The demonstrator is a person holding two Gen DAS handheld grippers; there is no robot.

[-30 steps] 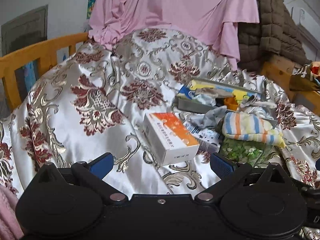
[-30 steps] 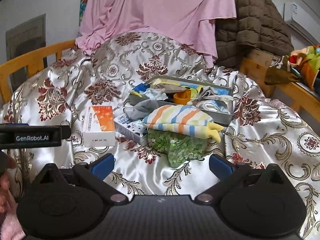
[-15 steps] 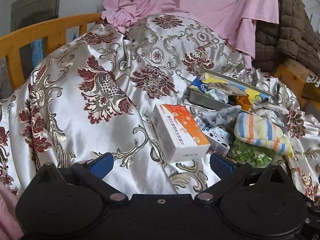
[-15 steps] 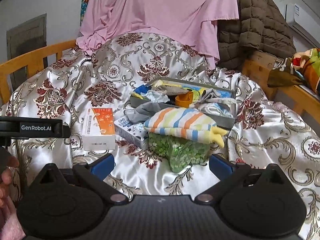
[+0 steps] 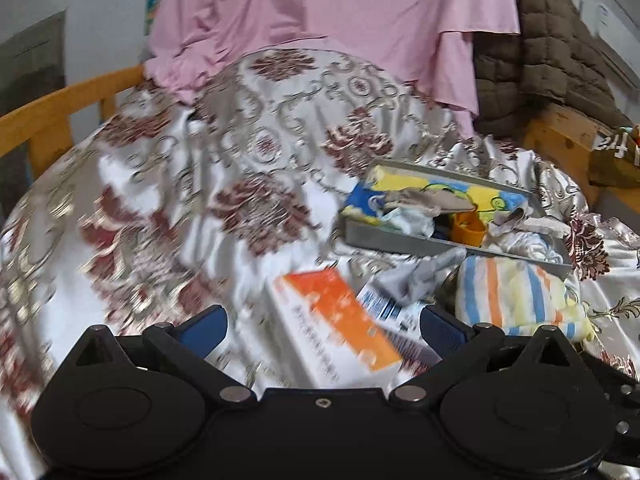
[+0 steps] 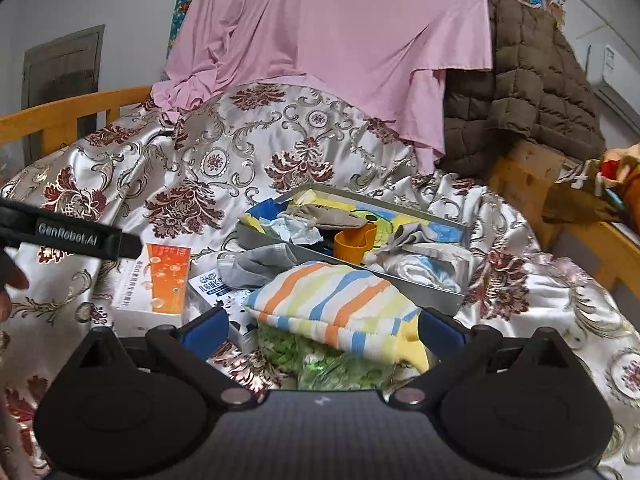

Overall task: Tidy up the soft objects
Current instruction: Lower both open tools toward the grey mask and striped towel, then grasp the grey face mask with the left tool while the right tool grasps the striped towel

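Note:
A striped soft pouch [image 6: 336, 304] lies on a green-filled plastic bag [image 6: 320, 360], in front of a grey tray [image 6: 432, 292] holding crumpled cloths and an orange cup [image 6: 354, 242]. A grey face mask [image 6: 260, 264] lies beside the tray. My right gripper [image 6: 324, 328] is open, its blue pads either side of the pouch's near edge. My left gripper [image 5: 322, 326] is open over an orange-and-white box [image 5: 336, 324]. The pouch [image 5: 516, 300] and the tray [image 5: 452, 244] show to its right.
All lies on a silver floral bedspread [image 6: 200, 168] over a bed with a wooden frame [image 6: 60, 120]. A pink sheet [image 6: 340, 40] and a brown quilted jacket [image 6: 528, 80] hang behind. A small white-and-blue box [image 6: 212, 284] lies next to the orange box.
Both grippers have moved forward and down toward the pile. The left now has the orange box between its pads; the right has the striped pouch's edge between its pads. Left view is motion-blurred.

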